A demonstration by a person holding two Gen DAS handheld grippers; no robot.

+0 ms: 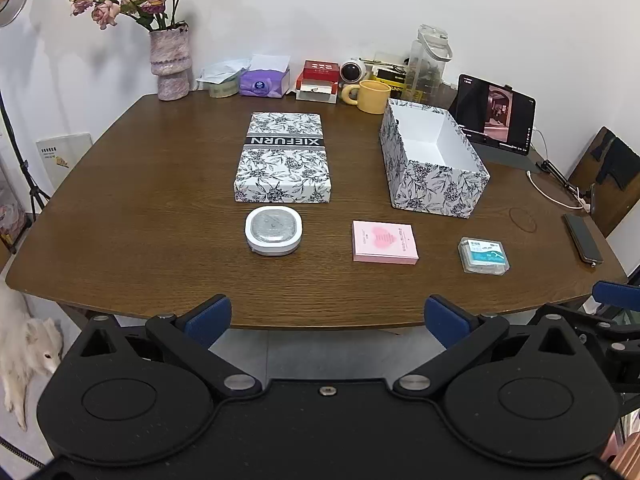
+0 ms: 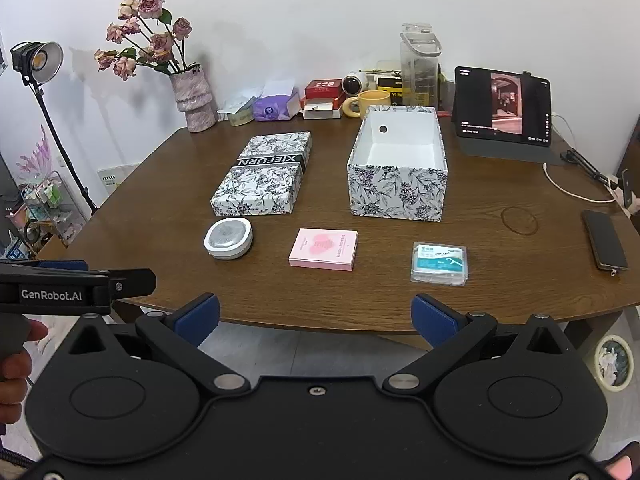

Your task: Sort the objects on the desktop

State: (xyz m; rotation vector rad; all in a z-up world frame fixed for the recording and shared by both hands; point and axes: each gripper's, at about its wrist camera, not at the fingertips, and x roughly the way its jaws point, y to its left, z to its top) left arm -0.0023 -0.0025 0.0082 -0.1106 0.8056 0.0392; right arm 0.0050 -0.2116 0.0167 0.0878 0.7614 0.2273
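Note:
On the brown table lie a white rounded case, a pink flat box and a clear pack with a teal label, in a row near the front edge. Behind them stand an open floral box with a white, bare inside and its floral lid. The right wrist view shows the same white case, pink box, clear pack, open box and lid. My left gripper and right gripper hang open off the table's front edge, holding nothing.
Along the back wall stand a vase of flowers, a purple tissue pack, a red box, a yellow mug, a clear jug and a tablet. A phone lies at the right edge. A white dog stands on the floor at left.

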